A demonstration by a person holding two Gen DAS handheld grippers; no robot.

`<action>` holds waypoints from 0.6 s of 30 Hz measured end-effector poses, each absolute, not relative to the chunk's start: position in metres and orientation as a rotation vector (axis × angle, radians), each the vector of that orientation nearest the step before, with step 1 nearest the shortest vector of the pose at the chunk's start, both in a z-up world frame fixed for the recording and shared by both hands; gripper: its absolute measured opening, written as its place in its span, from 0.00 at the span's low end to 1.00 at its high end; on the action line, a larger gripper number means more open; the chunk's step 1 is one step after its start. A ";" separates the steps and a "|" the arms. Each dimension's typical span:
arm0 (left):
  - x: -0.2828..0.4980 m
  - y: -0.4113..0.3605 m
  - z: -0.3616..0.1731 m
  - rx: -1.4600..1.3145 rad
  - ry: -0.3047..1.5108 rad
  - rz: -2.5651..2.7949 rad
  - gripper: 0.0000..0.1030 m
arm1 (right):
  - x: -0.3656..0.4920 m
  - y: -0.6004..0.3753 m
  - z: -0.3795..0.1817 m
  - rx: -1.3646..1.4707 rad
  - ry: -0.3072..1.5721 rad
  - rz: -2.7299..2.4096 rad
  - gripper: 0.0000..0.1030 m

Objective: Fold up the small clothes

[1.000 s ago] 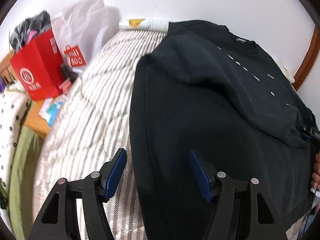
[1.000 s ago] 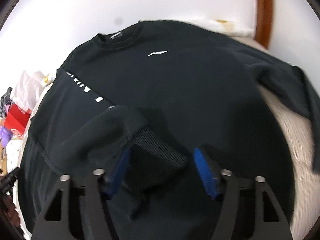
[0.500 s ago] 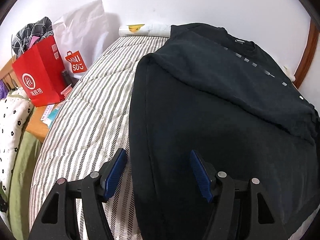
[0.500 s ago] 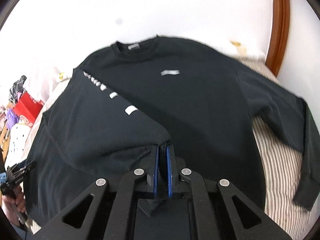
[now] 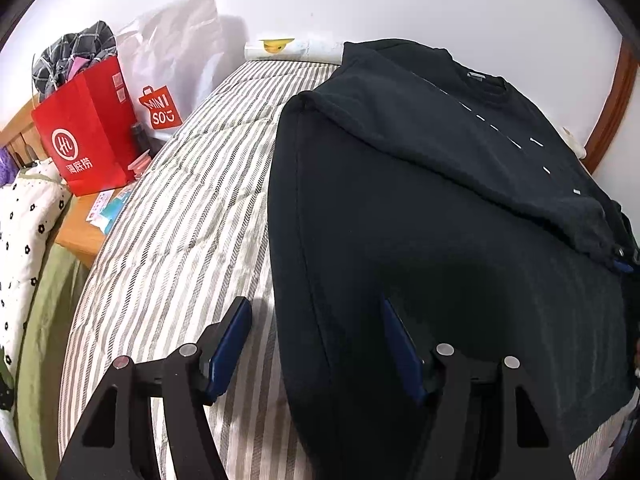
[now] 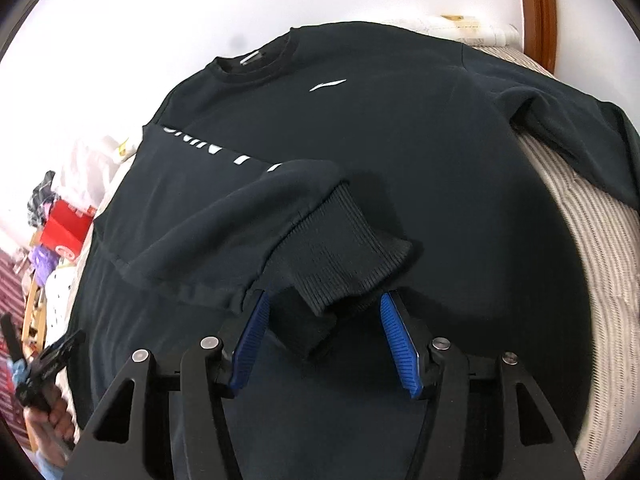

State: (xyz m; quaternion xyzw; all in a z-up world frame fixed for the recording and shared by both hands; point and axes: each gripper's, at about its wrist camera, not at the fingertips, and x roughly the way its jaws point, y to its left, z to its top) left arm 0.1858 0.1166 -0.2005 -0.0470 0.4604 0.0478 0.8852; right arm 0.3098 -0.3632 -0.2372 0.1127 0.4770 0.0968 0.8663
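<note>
Since half a second ago my right tool (image 6: 325, 332) has gone from pinched tight on the ribbed cuff to standing apart: its jaws have just been opening, and the cuff now lies loose between the blue pads, touching neither that I can see.

Left wrist view: the black long-sleeved sweatshirt (image 5: 440, 220) lies flat on the grey-and-white striped bed (image 5: 180, 220), one sleeve folded slantwise across its chest. My left tool (image 5: 316, 344) is apart and holds nothing; it straddles the sweatshirt's side seam, one pad over stripes, the other over black cloth. Only this view shows the bedside clutter: a red paper carrier bag (image 5: 88, 132) and a white shopping bag (image 5: 180, 76) against the wall.

Right wrist view: the folded sleeve's ribbed black cuff (image 6: 344, 256) rests on the sweatshirt's body, just ahead of the pads. Only here do I see the other sleeve (image 6: 560, 128), not yet folded, trailing off toward the bed's far edge, and the white chest logo (image 6: 328, 85). The left tool appears small at the lower left edge.

To do this step well, I judge I should draw the right tool straight back so the pads do not snag the cuff, then take the spread sleeve near its cuff and lay it across to match.
</note>
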 end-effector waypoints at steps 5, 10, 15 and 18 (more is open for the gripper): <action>0.177 0.117 -0.200 -0.087 0.962 0.105 0.63 | 0.312 -0.356 -0.228 0.159 0.989 0.215 0.10; 0.169 0.126 -0.199 -0.096 0.971 0.109 0.64 | 0.292 -0.385 -0.216 0.188 1.018 0.204 0.09; 0.163 0.127 -0.197 -0.090 0.978 0.100 0.64 | 0.277 -0.405 -0.217 0.221 1.052 0.162 0.11; 0.154 0.125 -0.196 -0.082 0.981 0.084 0.64 | 0.248 -0.413 -0.212 0.156 1.007 0.117 0.36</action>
